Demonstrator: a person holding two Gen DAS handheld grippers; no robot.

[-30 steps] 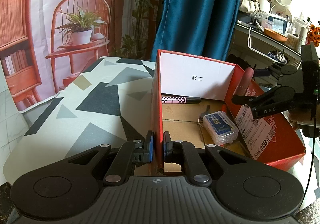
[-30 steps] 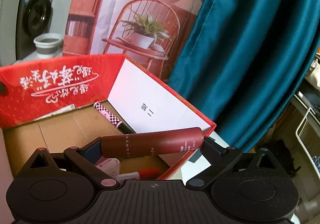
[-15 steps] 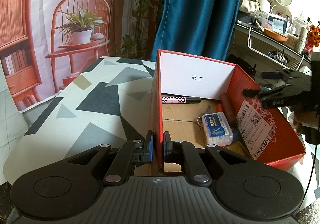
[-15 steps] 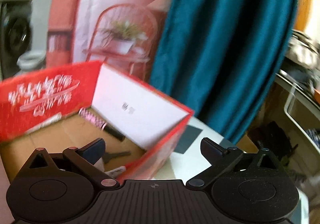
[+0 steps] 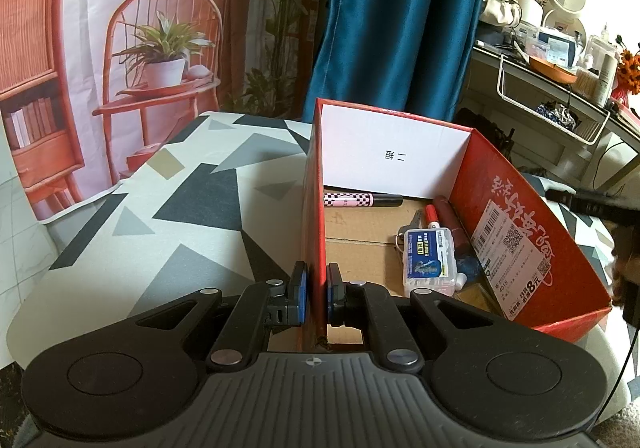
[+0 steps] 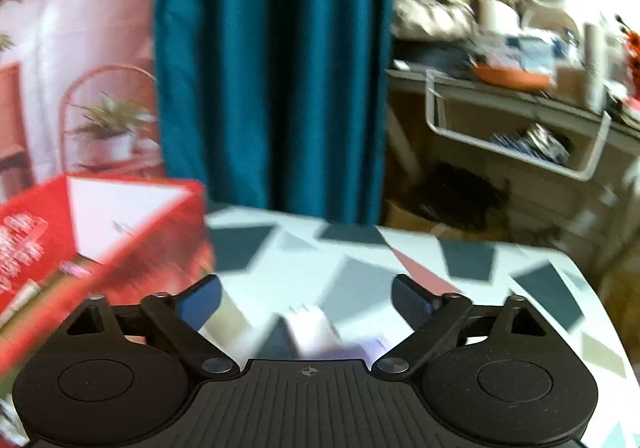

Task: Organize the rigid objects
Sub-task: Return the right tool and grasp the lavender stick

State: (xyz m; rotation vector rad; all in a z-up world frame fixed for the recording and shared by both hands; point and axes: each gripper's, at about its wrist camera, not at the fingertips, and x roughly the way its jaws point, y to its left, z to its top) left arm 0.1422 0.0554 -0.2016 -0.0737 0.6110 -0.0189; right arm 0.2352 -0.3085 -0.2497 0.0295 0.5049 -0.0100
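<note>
My left gripper [image 5: 316, 288] is shut on the left wall of the red cardboard box [image 5: 520, 207]. Inside the box lie a checkered pen [image 5: 362, 200], a dark red tube [image 5: 450, 215] against the right wall, a red marker [image 5: 431, 213] and a white-and-blue case [image 5: 430, 262]. To the right of the box [image 6: 160, 232], my right gripper [image 6: 306, 298] hangs over the table. Its jaws are wide apart and closing, with nothing between them. A blurred pale object [image 6: 320, 332] lies on the cloth just below its fingers.
The table wears a cloth [image 6: 460, 260] with grey and black shapes; its right edge curves away close by. A teal curtain [image 6: 272, 67] hangs behind. A cluttered dresser with a white wire basket [image 6: 516, 143] stands at the far right.
The right gripper let go of the dark red tube, which now lies in the box by the right wall. It then swung right, out over the table. The left gripper stayed put.
</note>
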